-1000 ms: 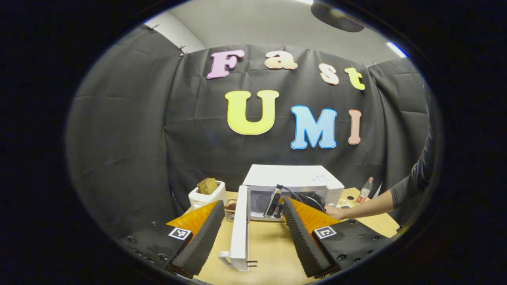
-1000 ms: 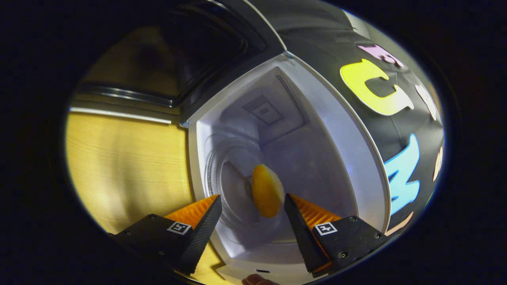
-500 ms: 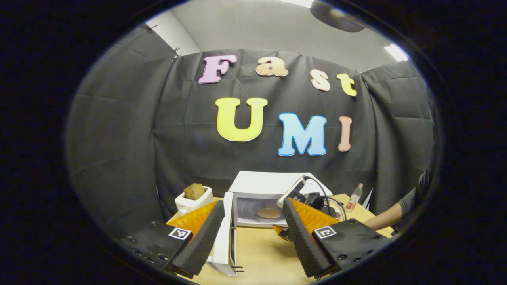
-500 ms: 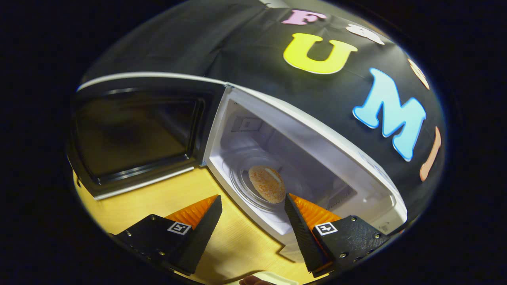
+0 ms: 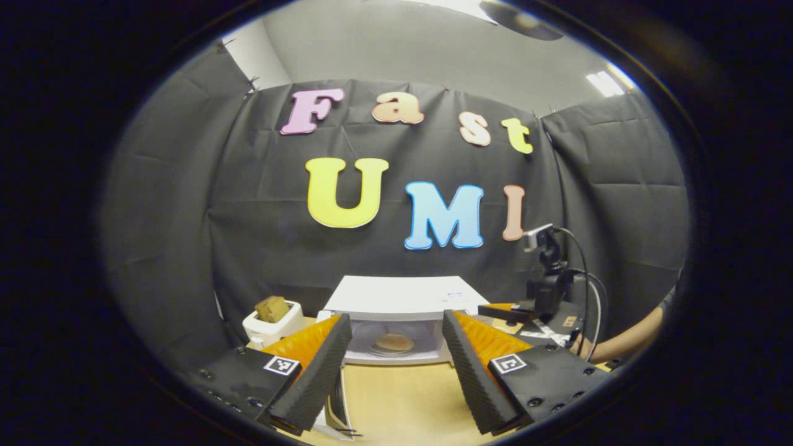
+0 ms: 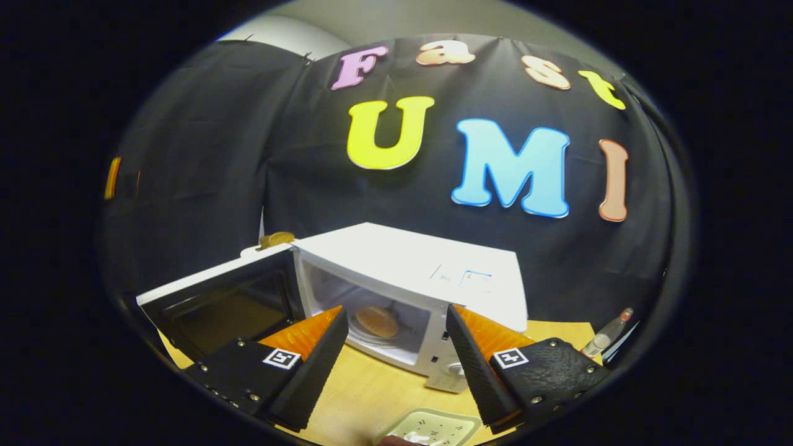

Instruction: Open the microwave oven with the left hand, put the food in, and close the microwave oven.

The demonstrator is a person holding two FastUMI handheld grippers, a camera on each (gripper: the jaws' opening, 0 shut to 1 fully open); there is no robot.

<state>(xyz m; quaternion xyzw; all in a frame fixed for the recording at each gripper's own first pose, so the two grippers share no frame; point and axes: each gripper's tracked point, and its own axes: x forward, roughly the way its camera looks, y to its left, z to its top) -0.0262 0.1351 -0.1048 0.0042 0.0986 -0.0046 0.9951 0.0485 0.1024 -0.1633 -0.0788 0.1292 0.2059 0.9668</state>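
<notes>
The food (image 6: 377, 321), a round flat patty, already lies on the glass turntable inside the microwave oven (image 6: 427, 263), so the step in hand, as I judge it, is closing the door.

Going left to right in the right gripper view: the door (image 6: 217, 303) stands swung wide at about 8 o'clock of the cavity, its dark window facing the camera. To shut it well, the left tongs (image 5: 393, 359) should go round to the door's outer face near its free edge and push it in a smooth arc about the hinge until it latches, steady enough not to shift the oven on the tabletop (image 5: 396, 402).

The left tongs are held low and level, fingers apart and empty, aimed straight at the open cavity, with the door edge at 7 o'clock beside the left finger. The right tongs (image 6: 393, 365) also gape with nothing between them, hanging back from the oven front, above a pale tray (image 6: 433, 427) at 6 o'clock.
</notes>
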